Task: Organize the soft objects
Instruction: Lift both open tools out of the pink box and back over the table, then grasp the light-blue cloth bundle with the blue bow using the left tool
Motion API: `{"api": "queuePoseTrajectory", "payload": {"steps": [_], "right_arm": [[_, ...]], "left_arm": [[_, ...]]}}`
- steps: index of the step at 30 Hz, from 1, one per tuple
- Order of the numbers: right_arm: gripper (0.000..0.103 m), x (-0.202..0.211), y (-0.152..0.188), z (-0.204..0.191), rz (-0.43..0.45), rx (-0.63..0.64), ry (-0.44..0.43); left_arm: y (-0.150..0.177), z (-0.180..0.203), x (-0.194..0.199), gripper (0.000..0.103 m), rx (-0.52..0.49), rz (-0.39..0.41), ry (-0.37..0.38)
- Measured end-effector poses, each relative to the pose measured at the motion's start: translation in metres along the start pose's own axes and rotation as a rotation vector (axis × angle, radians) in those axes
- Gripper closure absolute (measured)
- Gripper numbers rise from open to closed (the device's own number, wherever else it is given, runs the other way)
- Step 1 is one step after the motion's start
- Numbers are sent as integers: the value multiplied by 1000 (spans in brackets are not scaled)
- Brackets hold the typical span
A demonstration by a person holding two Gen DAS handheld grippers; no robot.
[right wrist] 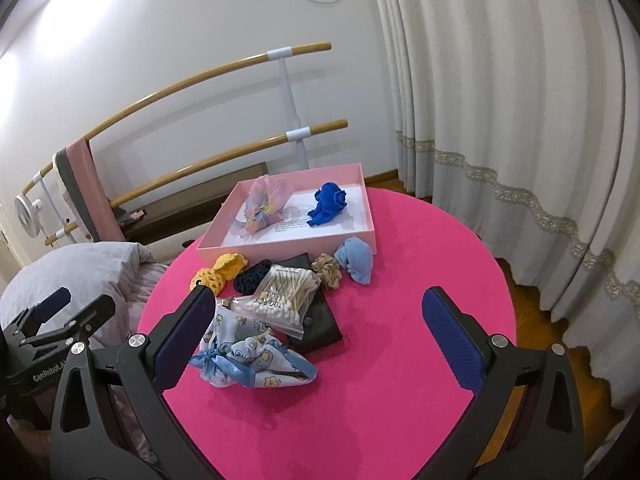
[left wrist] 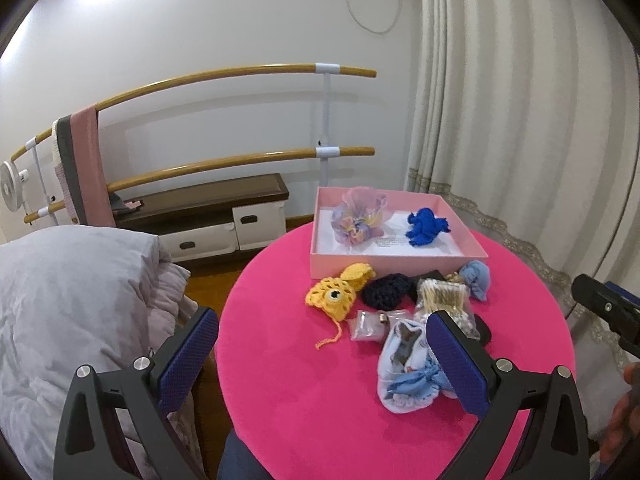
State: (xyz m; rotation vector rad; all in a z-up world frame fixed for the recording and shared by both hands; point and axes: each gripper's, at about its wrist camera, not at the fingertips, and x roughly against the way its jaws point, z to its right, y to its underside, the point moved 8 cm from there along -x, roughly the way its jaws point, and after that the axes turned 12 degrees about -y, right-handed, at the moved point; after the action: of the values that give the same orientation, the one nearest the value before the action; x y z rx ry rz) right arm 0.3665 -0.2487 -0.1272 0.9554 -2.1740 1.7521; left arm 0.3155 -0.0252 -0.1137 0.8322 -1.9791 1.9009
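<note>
A pink box (left wrist: 396, 259) (right wrist: 280, 249) at the table's far side holds a pastel scrunchie (left wrist: 360, 216) (right wrist: 266, 204) and a royal-blue knit piece (left wrist: 424, 227) (right wrist: 327, 203). In front of it lie a yellow crochet piece (left wrist: 336, 292) (right wrist: 214, 274), a dark navy knit piece (left wrist: 386, 290) (right wrist: 250, 274), a beige scrunchie (right wrist: 327, 270), a light-blue cloth (left wrist: 476, 278) (right wrist: 354, 260) and a printed blue pouch (left wrist: 408, 372) (right wrist: 248, 356). My left gripper (left wrist: 320, 356) is open and empty above the near table, its right finger beside the pouch. My right gripper (right wrist: 316, 332) is open and empty, the pouch by its left finger.
A cotton-swab bag (right wrist: 284, 296) (left wrist: 440, 294), a black wallet (right wrist: 320, 324) and a small clear packet (left wrist: 370, 322) lie among the soft things on the round pink table (right wrist: 400, 360). A grey duvet (left wrist: 72, 300) lies left; curtains (right wrist: 500, 120) hang right; a wooden rail rack (left wrist: 240, 76) stands behind.
</note>
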Motion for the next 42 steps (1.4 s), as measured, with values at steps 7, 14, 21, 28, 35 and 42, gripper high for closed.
{"api": "queuePoseTrajectory", "payload": {"steps": [7, 14, 21, 28, 35, 42], "right_arm": [[0, -3, 3, 3, -15, -7, 2], [0, -14, 10, 13, -41, -27, 5], [0, -39, 27, 35, -100, -71, 13], [0, -58, 39, 59, -138, -116, 17], [0, -70, 43, 74, -159, -141, 22], [0, -83, 46, 62, -186, -128, 9]], "left_arm": [[5, 14, -1, 0, -21, -36, 28], [20, 40, -27, 0, -44, -135, 67], [34, 72, -69, 0, -70, -243, 84], [48, 106, -116, 0, -84, -323, 95], [51, 116, -141, 23, -23, -351, 213], [50, 108, -139, 37, -65, -322, 248]]}}
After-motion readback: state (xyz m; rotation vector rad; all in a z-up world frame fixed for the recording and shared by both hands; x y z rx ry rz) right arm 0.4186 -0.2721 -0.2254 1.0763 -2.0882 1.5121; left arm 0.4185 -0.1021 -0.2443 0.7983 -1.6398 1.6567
